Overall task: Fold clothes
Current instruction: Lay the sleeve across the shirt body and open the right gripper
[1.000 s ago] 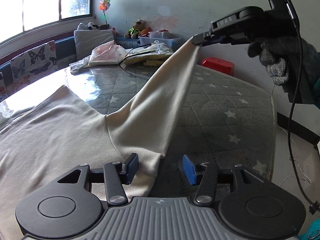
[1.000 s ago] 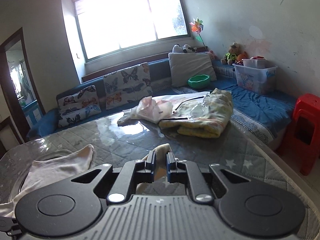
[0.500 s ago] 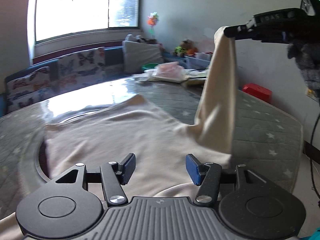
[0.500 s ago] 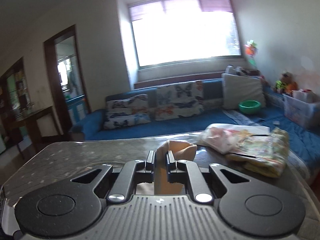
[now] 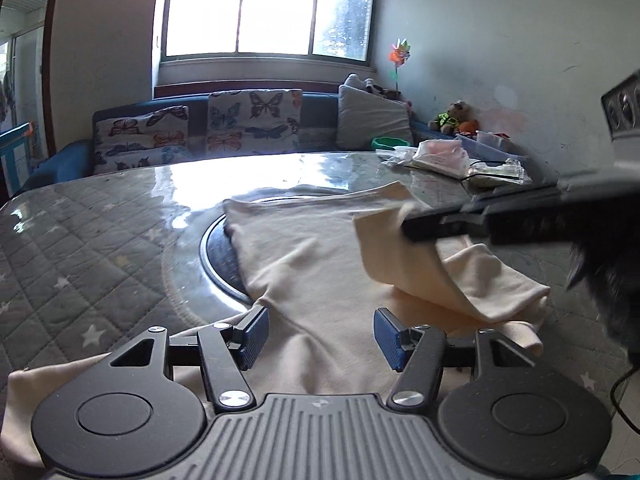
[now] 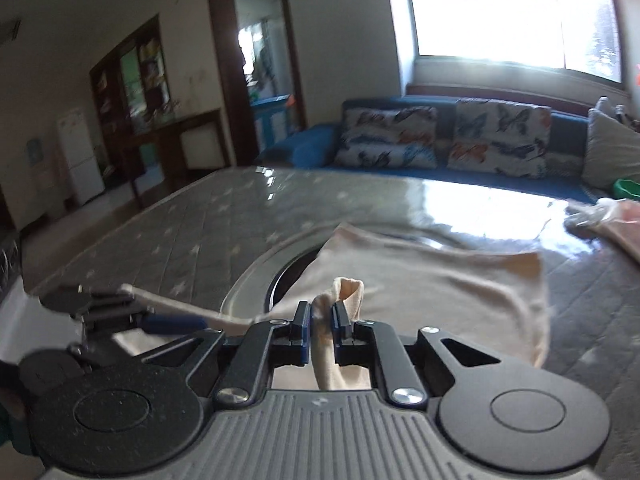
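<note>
Covering a glossy quilted table (image 5: 100, 248), cream garment (image 5: 320, 264) faces butterfly cushions (image 5: 252, 120).

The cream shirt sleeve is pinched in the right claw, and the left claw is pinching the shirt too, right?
Not quite. The right claw does pinch the cream shirt sleeve, but the left claw pinches nothing: the left wrist view shows its blue pads apart above the cream shirt.

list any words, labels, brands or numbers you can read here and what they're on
No text can be read in either view.
Side of the right claw: motion-blurred, no lettering can be made out.
Grey body of the left claw: only a small round emblem, no letters.
Cream garment: plain, no print or tag showing.
Plastic bags at the far edge: too small and blurred to read.
</note>
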The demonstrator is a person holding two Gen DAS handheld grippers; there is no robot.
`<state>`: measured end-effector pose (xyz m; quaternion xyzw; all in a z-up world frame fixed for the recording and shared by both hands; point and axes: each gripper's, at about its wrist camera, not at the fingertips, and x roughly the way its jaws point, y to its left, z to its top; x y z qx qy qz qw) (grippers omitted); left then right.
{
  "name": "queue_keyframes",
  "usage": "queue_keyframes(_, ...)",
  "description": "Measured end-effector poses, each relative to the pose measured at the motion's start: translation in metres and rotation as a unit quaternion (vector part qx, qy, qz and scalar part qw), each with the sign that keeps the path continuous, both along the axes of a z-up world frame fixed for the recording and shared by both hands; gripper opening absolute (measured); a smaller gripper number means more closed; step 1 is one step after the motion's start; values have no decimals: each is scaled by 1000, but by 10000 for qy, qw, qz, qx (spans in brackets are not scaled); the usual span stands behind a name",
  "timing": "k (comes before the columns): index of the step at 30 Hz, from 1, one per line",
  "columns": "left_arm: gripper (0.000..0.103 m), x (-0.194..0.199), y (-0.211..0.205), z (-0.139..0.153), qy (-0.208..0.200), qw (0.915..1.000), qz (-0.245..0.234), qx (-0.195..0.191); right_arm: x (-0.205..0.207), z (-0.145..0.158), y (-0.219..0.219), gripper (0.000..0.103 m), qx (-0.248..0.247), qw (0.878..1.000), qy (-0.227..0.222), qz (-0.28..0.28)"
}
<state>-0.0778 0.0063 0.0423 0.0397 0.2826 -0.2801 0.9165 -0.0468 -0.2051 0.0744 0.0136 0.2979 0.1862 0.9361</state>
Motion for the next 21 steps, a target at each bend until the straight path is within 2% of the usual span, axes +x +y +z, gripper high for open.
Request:
queue_keyframes(3, 61, 2, 3, -2, 36, 10000, 71, -13, -4, -16, 7, 13, 117, 9995, 251, 134)
queue_keyframes(5, 61, 4, 3, -2, 51, 9999, 99, -20, -9, -19, 6, 19, 158, 9991, 312, 221)
queue_keyframes(7, 61, 6, 2, -1, 49, 9999, 114, -23, -15, -18, 1, 19, 168, 9990, 311, 260)
queue_keyframes(11, 61, 4, -2, 3, -45, 9999, 65, -83, -30, -17, -37, 19, -53, 9996, 263, -37)
queue_keyframes(16, 61, 4, -20, 6, -65, 9997, -171, -145, -44, -38, -91, 19, -331, 9949, 623, -717)
queue_keyframes(19, 61, 4, -36, 5, -35, 9993, -352, -128, -51, -47, -112, 18, -299, 9924, 755, -919)
queue_keyframes(21, 61, 4, -44, 3, -6, 9990, -445, -107, -53, -42, -118, 18, -314, 9918, 768, -974)
